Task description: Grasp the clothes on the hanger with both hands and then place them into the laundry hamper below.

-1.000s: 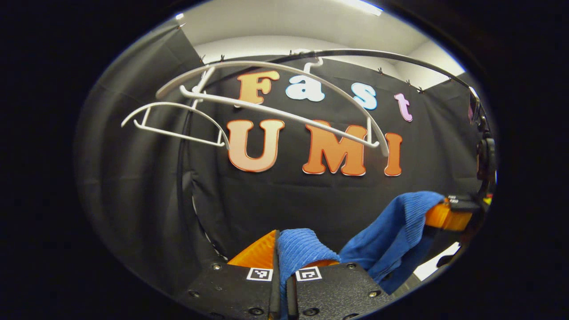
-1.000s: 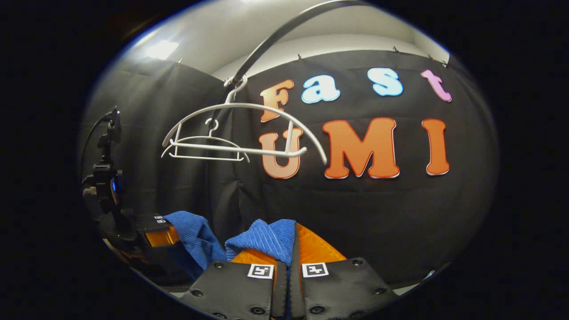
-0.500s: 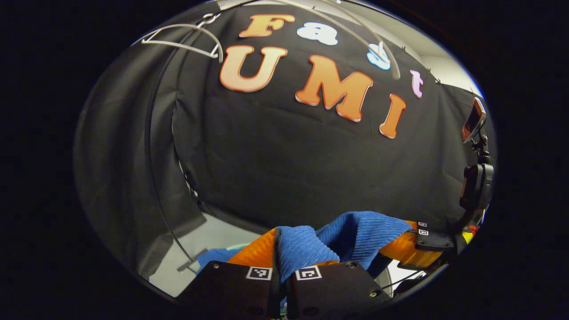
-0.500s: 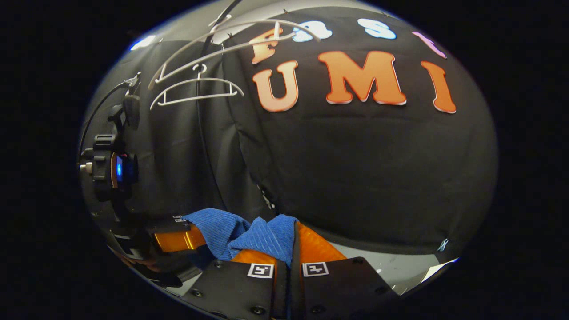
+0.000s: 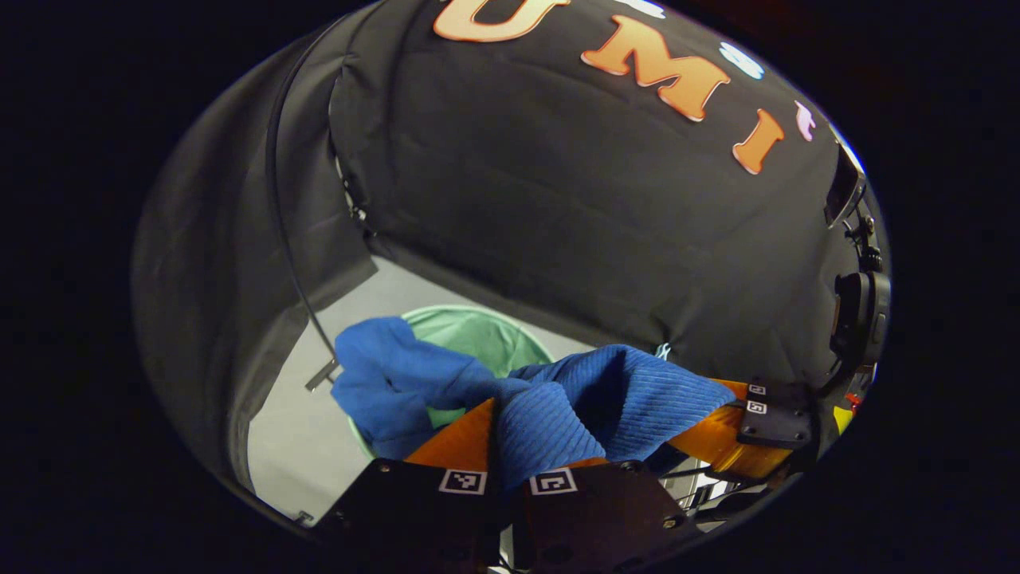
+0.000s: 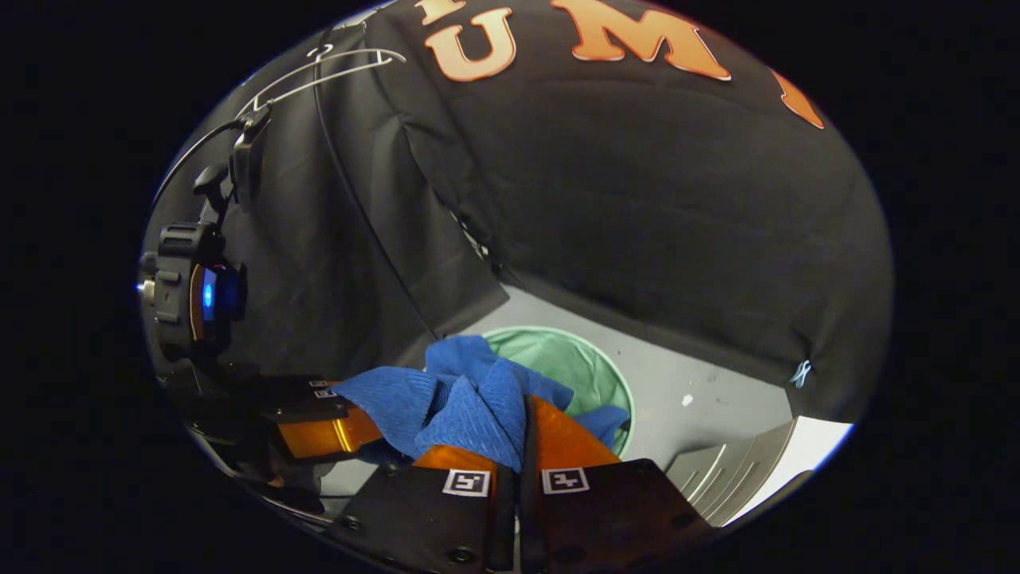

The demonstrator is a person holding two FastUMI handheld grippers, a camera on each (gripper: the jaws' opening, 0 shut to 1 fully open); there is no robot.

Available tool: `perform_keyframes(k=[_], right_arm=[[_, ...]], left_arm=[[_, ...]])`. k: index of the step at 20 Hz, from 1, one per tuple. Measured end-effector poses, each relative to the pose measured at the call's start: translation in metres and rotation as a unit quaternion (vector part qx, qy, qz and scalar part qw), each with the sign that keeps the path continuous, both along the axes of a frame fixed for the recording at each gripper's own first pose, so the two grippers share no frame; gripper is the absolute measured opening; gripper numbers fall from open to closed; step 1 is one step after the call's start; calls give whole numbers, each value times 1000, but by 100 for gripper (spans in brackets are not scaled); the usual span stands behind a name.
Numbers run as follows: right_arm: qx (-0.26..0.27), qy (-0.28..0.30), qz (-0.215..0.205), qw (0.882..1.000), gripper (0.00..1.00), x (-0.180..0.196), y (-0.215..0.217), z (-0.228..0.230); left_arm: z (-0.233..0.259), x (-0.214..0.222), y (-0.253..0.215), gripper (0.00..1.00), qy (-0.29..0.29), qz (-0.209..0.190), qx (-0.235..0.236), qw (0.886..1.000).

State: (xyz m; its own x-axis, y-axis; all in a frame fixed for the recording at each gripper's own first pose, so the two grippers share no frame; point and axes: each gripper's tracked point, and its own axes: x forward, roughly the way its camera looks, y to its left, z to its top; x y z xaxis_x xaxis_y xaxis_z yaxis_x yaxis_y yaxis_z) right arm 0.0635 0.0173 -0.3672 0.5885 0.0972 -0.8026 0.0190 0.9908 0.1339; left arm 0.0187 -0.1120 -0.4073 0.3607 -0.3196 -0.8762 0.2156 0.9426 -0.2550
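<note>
A blue ribbed garment (image 5: 558,406) hangs between my two grippers above a round green hamper (image 5: 478,331) on the floor. My left gripper (image 5: 498,414) is shut on one end of the cloth. Farther right in the left gripper view, the right gripper (image 5: 717,434) pinches the other end. In the right gripper view my right gripper (image 6: 523,414) is shut on the blue garment (image 6: 470,399), and the left gripper (image 6: 323,430) holds it at the left. The hamper (image 6: 574,359) lies just beyond, part covered by drooping cloth. A bare white hanger (image 6: 319,68) hangs high at the upper left.
Black cloth walls close in the back and left. A thin black cable (image 5: 291,255) runs down the left wall to the grey floor (image 5: 295,446). A pale ribbed panel (image 6: 733,470) lies at the lower right of the right gripper view.
Both grippers have dropped and tilted down with the blue garment. The hangers have slid up toward the top edge, and the green hamper has come into sight below the cloth.
</note>
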Motion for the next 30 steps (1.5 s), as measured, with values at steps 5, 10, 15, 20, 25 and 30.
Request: perform_keyframes(k=[5, 10, 15, 20, 25, 30], right_arm=[[3, 40, 2, 999, 11, -11, 4, -21], [5, 65, 2, 998, 22, -25, 6, -39], [6, 79, -4, 997, 66, -35, 4, -45], [0, 75, -16, 997, 99, -36, -2, -44], [-5, 61, -12, 998, 99, -36, -1, -38], [-10, 29, -18, 999, 99, -33, -1, -13]], left_arm=[[-19, -14, 6, 7, 37, 20, 2, 999], [-28, -18, 36, 18, 40, 26, 56, 997], [-25, -17, 47, 64, 31, 36, 73, 996], [-23, -24, 53, 98, 34, 37, 74, 996], [-19, -20, 53, 98, 18, 40, 70, 997], [16, -6, 52, 97, -24, 45, 56, 997]])
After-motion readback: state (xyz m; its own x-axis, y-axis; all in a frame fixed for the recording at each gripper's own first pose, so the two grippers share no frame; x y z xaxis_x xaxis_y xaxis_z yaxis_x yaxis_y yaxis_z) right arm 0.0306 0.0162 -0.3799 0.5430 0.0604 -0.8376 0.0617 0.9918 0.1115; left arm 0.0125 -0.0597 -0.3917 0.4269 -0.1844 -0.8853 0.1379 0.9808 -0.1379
